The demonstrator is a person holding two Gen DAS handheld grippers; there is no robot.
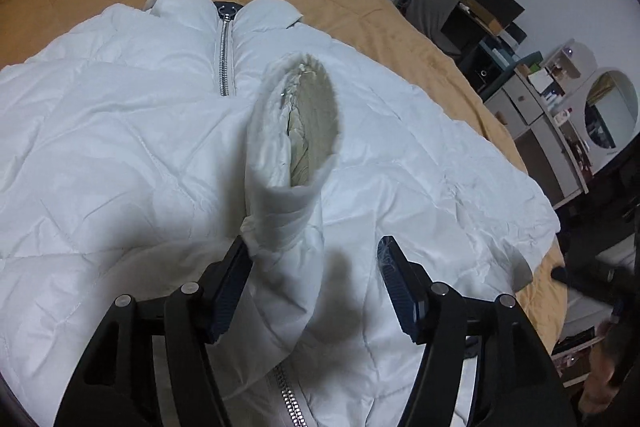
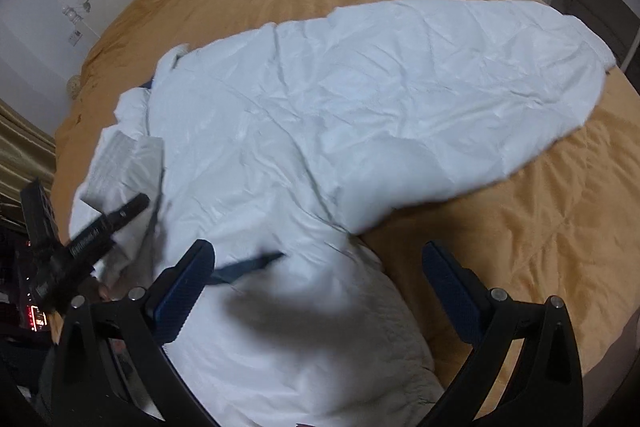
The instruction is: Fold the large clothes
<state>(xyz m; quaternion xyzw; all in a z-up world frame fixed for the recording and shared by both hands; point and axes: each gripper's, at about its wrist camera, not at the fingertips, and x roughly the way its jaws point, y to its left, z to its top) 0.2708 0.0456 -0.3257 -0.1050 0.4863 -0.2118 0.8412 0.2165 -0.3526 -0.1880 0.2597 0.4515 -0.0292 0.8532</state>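
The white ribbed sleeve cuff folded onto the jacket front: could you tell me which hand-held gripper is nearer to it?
Left. The left hand-held gripper straddles the cuff; the right hand-held gripper hangs over the jacket's side.

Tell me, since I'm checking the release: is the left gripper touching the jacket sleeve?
Touching. Left wrist view: left gripper open, one finger against the sleeve.

Both wrist views look steeply down, close over the jacket (image 1: 120,131).
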